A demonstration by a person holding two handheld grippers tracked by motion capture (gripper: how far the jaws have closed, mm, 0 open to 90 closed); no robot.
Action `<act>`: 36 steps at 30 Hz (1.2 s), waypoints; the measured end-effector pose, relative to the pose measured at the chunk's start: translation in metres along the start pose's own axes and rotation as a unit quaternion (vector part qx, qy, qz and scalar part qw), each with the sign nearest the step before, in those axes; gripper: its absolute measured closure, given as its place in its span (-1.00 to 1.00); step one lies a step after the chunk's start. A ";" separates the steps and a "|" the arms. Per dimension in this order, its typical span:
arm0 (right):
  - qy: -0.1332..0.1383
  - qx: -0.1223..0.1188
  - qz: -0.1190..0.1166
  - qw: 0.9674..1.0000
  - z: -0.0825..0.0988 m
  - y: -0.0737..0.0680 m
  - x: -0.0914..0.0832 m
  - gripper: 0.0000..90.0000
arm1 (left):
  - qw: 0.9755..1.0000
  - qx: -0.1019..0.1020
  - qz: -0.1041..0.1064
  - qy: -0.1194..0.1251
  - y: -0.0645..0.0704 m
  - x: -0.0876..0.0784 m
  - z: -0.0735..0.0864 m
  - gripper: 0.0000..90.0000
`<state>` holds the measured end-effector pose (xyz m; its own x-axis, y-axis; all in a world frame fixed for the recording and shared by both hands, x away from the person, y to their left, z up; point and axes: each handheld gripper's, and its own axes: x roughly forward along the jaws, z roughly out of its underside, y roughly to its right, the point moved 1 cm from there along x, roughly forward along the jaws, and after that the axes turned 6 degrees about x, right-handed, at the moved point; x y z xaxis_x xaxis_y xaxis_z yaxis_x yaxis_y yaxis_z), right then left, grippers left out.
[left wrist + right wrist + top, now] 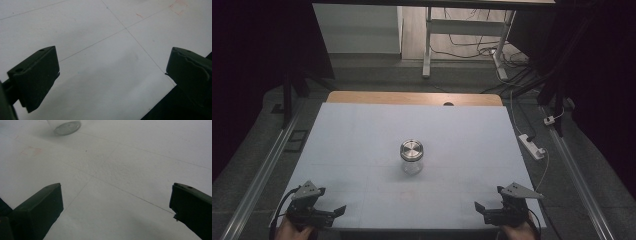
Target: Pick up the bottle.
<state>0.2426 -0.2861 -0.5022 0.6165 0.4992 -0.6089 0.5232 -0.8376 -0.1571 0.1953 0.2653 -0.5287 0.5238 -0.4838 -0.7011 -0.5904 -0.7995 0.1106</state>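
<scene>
The glass jar stands upright at the centre of the white table top, closed by a round metal lid. Its long axis is vertical, so the lid faces up toward the high view.

The left gripper rests at the near left corner of the table and the right gripper at the near right corner. Both are held low, with their jaws pointing inward toward each other along the near edge. Each set of jaws stands wide apart with nothing between them; the two gripper views confirm this, as bare table surface shows across the full gap in both.

Governing relation: the jar lies farther away and toward the middle from both grippers. From the left gripper it is far and to the right; from the right gripper it is far and to the left. The two distances appear about equal, so neither hand is clearly nearer. Both grippers are well apart from the jar.

Differences between views:
- The high view gives the jar's full position, its upright stance and the lid.
- The right gripper view catches the jar's glass base at its top edge, with a faint red square mark on the table nearby.
- The left gripper view shows a similar faint red square mark, thin seam lines and the dark near edge of the table.
</scene>
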 end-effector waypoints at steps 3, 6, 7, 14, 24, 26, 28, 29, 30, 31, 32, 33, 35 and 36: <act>-0.001 -0.002 -0.001 1.000 0.000 0.000 0.000 -1.00 | 1.000 0.000 0.002 -0.001 0.000 0.000 0.000 -1.00; -0.004 -0.003 0.001 1.000 0.000 0.000 0.001 -1.00 | 1.000 0.000 0.003 0.002 0.000 -0.001 -0.001 -1.00; -0.005 -0.002 -0.001 1.000 0.000 0.000 0.001 -1.00 | 1.000 0.000 0.005 0.005 0.000 0.000 -0.001 -1.00; -0.004 0.001 -0.004 1.000 0.000 0.000 0.001 -1.00 | 1.000 0.013 0.003 0.015 0.002 -0.001 -0.006 -1.00; -0.009 0.002 -0.010 1.000 -0.001 0.001 0.002 -1.00 | 0.999 0.029 0.016 0.018 0.007 0.005 -0.013 -1.00; -0.008 0.002 -0.013 1.000 -0.001 0.001 0.002 -1.00 | 0.999 0.032 0.020 0.021 0.007 0.006 -0.015 -1.00; -0.008 0.003 -0.013 1.000 -0.001 0.001 0.002 -1.00 | 0.999 0.034 0.023 0.024 0.007 0.006 -0.018 -1.00; -0.009 0.003 -0.013 1.000 -0.001 0.001 0.002 -1.00 | 0.999 0.035 0.027 0.028 0.007 0.007 -0.019 -1.00; -0.008 0.003 -0.014 1.000 -0.001 0.001 0.002 -1.00 | 0.998 0.038 0.029 0.030 0.007 0.008 -0.020 -1.00; -0.008 0.003 -0.014 1.000 -0.001 0.001 0.002 -1.00 | 0.998 0.040 0.032 0.031 0.007 0.009 -0.021 -1.00; -0.009 0.003 -0.014 1.000 -0.001 0.001 0.002 -1.00 | 0.998 0.045 0.032 0.033 0.008 0.010 -0.022 -1.00; -0.009 0.004 -0.014 1.000 -0.001 0.001 0.002 -1.00 | 0.998 0.050 0.034 0.034 0.008 0.011 -0.023 -1.00; -0.010 0.004 -0.014 1.000 -0.001 0.001 0.002 -1.00 | 0.997 0.060 0.039 0.034 0.008 0.015 -0.025 -1.00; -0.010 0.005 -0.014 1.000 -0.001 0.002 0.002 -1.00 | 0.996 0.064 0.044 0.033 0.008 0.016 -0.026 -1.00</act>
<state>0.2450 -0.2863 -0.5032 0.5894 0.5181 -0.6198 0.5340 -0.8256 -0.1822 0.2152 0.2414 -0.5207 0.5033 -0.5749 -0.6451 -0.7065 -0.7036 0.0758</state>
